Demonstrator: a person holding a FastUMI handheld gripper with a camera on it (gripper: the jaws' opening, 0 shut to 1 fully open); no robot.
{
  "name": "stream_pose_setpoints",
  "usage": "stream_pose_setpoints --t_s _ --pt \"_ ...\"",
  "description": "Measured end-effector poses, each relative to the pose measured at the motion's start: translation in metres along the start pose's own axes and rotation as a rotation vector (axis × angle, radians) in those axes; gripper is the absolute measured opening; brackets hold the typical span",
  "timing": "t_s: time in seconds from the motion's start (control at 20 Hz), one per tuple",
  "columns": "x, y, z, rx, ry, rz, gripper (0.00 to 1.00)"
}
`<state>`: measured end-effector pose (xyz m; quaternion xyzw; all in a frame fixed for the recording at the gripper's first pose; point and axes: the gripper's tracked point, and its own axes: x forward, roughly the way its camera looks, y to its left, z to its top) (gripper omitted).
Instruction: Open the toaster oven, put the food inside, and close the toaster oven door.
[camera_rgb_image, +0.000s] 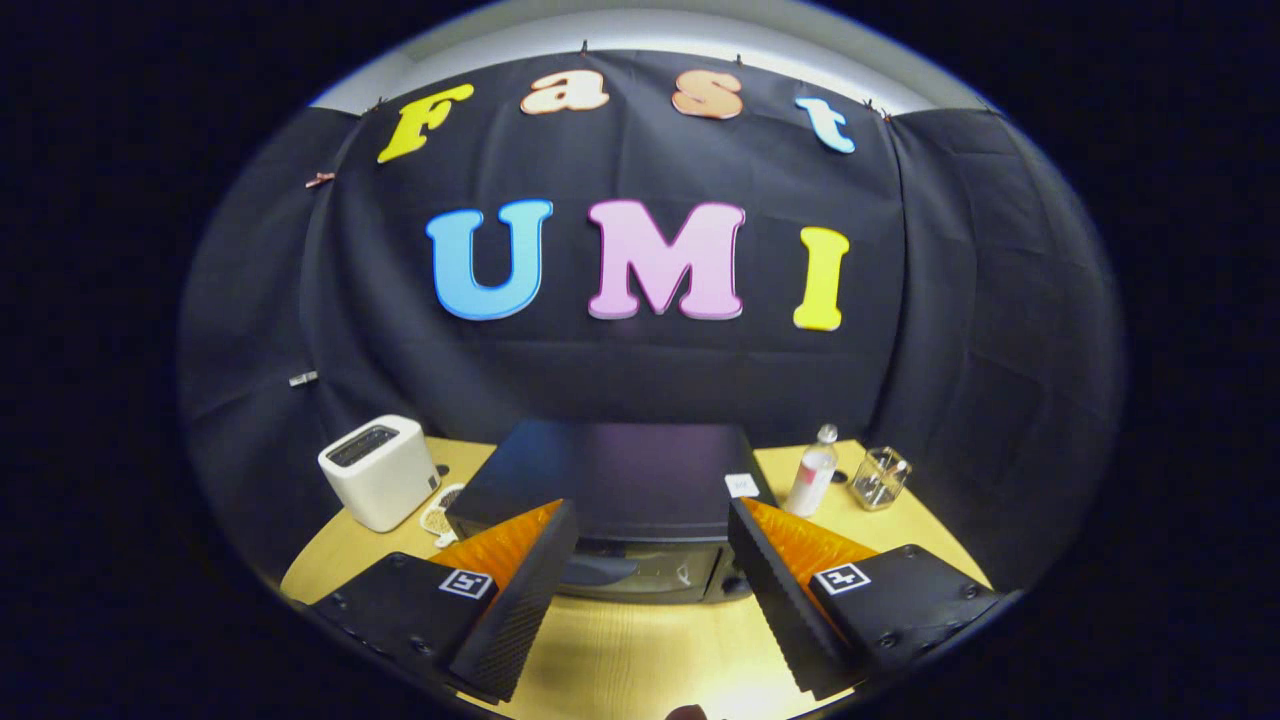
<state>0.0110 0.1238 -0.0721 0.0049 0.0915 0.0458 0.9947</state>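
Gripper (650, 520) is hovering with fingers spread wide, gripping nothing. Toaster oven (612, 482) is sitting just ahead of them on the wooden table (640, 640), door closed. White toaster (378, 470) is standing left of the oven; clear bottle (812, 470) and glass jar (880, 478) right of it.

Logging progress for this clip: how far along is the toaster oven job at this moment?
Nothing looks done yet. The toaster oven sits on the table just ahead of the gripper, and its door looks closed. In hand: only the approach; the jaws stand open with nothing between them. Left: opening the door, putting the food inside, closing the door. I cannot make out the food for certain; something small lies beside the white toaster.
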Motion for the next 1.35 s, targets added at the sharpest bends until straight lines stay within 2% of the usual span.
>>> stream_pose_setpoints --t_s 0.2,0.55,0.9,1.35 --pt "-0.018 -0.026 0.061 0.006 -0.122 -0.001 0.99" --pt "-0.04 -0.078 0.117 -0.046 -0.252 0.002 0.99" --pt "-0.043 -0.113 0.116 -0.03 -0.263 0.026 0.98" --pt "-0.021 -0.155 0.1 0.005 -0.213 -0.055 0.99"
